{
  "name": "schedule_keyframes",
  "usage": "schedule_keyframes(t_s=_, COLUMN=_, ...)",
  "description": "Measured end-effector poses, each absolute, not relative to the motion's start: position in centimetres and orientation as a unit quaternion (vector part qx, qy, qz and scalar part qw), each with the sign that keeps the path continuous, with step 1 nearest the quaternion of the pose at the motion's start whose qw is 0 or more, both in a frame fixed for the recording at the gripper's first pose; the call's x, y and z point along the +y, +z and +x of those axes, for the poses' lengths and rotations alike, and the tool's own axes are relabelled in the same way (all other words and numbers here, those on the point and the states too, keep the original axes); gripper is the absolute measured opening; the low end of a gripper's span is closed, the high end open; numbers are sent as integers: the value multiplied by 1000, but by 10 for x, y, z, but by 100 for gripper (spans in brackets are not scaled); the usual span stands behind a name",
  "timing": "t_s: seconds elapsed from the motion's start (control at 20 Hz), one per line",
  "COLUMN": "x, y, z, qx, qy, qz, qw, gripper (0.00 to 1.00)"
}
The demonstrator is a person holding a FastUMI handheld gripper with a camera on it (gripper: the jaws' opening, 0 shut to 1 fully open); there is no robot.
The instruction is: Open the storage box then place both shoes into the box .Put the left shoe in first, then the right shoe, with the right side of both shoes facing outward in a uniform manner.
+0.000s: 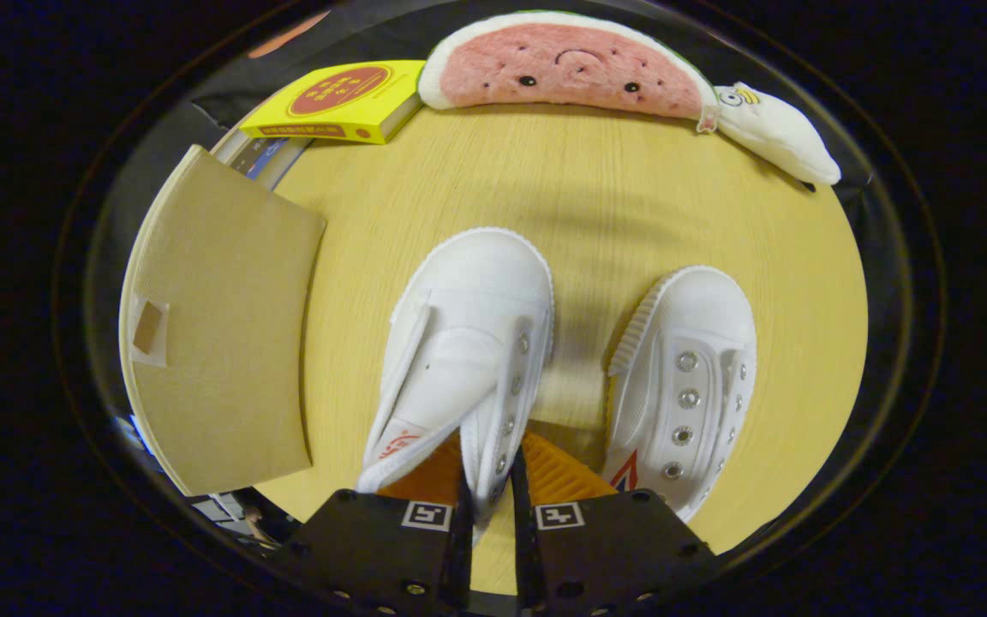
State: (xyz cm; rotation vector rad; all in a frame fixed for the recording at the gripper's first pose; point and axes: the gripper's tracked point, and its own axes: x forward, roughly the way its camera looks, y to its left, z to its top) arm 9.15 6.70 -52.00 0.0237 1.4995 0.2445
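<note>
Gripper (492, 480): I see it clamped on the left shoe (468, 343)'s canvas eyelet flap
Right shoe (686, 377): ribbed rubber toe; lower right
Box (219, 326): flat cardboard lid; left

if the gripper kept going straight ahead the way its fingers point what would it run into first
The gripper is already shut on the eyelet flap of the nearer white shoe, so it would push that shoe's toe ahead. Beyond lies bare table, then probably the watermelon plush.

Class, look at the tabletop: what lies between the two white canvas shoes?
In the claw camera view, only bare wooden tabletop separates the gripped white canvas shoe from the other.
</note>
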Motion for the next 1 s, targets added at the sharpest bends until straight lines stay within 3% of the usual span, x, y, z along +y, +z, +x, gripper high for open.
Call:
schedule_keyframes(t_s=0.05, x=66, y=-517, z=93, qx=684, qy=107, qz=24, qw=721, gripper=8)
schedule_keyframes(t_s=0.1, x=65, y=-514, z=95, qx=685, qy=95, qz=44, qw=721, gripper=8)
schedule_keyframes(t_s=0.15, x=65, y=-518, z=92, qx=693, qy=90, qz=57, qw=713, gripper=1)
schedule_keyframes(t_s=0.4, x=60, y=-488, z=75, qx=700, qy=101, qz=91, qw=701, gripper=1)
schedule_keyframes(t_s=1.0, x=107, y=-322, z=69, qx=640, qy=158, qz=87, qw=746, gripper=1)
